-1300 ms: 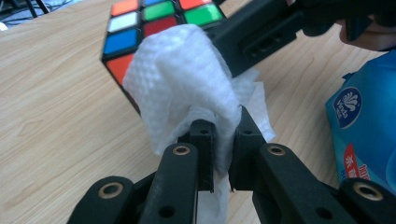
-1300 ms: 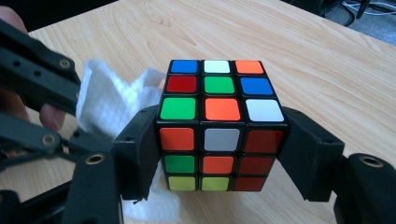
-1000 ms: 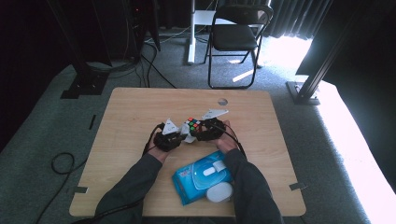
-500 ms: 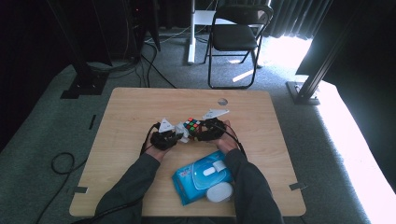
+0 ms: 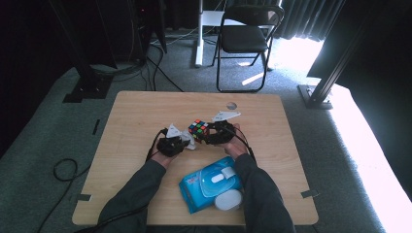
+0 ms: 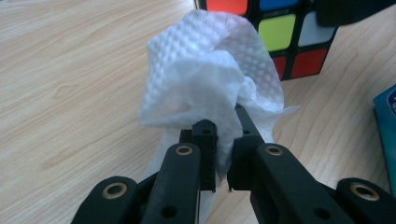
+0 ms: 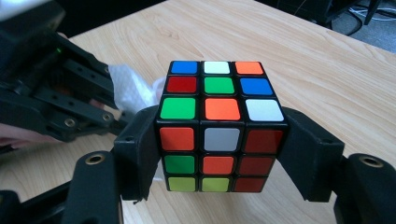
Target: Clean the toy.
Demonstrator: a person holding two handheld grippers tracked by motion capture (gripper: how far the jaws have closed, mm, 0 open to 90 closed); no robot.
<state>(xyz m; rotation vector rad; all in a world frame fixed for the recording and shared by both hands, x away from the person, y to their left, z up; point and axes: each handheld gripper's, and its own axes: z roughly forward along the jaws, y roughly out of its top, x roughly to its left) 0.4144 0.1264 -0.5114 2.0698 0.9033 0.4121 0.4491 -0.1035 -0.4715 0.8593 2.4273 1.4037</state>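
Observation:
A scrambled colour cube [image 7: 219, 126] is clamped between the jaws of my right gripper [image 7: 219, 140], held just above the wooden table [image 5: 136, 111]. In the high view the cube [image 5: 198, 128] sits at the table's middle with the right gripper [image 5: 208, 134] behind it. My left gripper [image 6: 223, 135] is shut on a crumpled white wipe [image 6: 205, 84], and its jaws have just been closing further on it. The wipe rests against the cube's side [image 6: 280, 32]. The right gripper view has the left gripper [image 7: 70, 102] and the wipe [image 7: 130, 88] at the cube's left.
A blue pack of wet wipes [image 5: 211, 182] lies between the person's forearms, with a white round lid [image 5: 228, 199] at its near corner. A small hole [image 5: 231, 105] marks the table's far side. A black folding chair [image 5: 243, 39] stands beyond the table.
The left gripper with the wipe has shifted very slightly beside the cube. The right gripper and the cube have kept still.

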